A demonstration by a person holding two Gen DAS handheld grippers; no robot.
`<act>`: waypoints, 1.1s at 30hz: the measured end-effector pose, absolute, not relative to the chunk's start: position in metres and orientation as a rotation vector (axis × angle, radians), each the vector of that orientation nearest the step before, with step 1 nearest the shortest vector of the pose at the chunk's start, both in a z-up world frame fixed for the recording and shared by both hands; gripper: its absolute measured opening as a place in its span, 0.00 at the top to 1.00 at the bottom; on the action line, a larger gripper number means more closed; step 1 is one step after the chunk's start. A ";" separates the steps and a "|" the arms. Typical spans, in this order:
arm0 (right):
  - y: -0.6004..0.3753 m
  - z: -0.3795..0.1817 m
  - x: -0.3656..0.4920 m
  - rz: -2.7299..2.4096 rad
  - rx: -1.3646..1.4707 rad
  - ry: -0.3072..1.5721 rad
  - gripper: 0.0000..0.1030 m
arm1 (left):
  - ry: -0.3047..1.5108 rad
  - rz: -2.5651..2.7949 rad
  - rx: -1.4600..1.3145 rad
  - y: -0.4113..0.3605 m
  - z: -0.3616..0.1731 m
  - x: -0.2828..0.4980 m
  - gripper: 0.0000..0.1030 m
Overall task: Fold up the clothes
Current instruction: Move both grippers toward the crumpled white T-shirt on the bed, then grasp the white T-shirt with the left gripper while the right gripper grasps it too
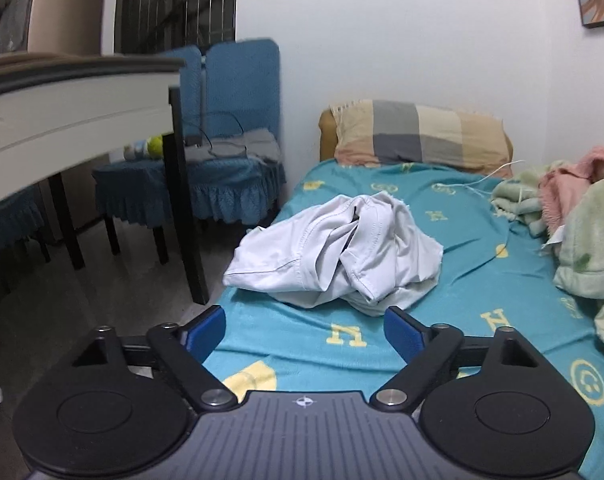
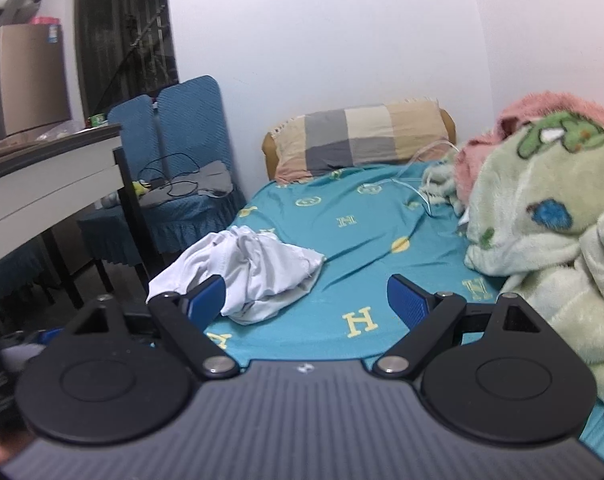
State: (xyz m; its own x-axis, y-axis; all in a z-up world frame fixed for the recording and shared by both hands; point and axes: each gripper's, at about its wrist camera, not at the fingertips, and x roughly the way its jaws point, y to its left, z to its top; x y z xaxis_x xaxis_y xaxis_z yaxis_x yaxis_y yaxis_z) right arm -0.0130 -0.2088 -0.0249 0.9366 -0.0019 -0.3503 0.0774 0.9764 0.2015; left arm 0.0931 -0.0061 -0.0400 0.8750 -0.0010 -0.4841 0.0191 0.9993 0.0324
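Your left claw [image 1: 304, 330]: fingers wide apart, holding nothing | Your right claw [image 2: 306, 300]: fingers wide apart, holding nothing | white clothes [image 1: 334, 250]: crumpled heap on the bed [image 1: 462, 280], near its left edge | blue sheet shows yellow "H" letters

One crumpled white garment [image 1: 334, 252], one checked pillow [image 1: 418, 134], two blue-covered chairs [image 1: 238, 92], one table [image 1: 74, 96], two blankets [image 2: 542, 216].
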 end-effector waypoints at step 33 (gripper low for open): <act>-0.222 -0.048 0.009 0.042 0.333 0.316 0.14 | 0.200 -0.250 0.045 -0.031 0.036 0.059 0.97</act>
State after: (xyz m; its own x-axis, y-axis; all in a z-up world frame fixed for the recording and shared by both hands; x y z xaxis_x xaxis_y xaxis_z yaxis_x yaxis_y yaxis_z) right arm 0.0089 -0.2222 -0.0475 0.9501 0.0921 -0.2979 0.0113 0.9446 0.3281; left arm 0.0586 -0.0315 0.0360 0.9492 -0.2410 -0.2023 0.2500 0.9680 0.0196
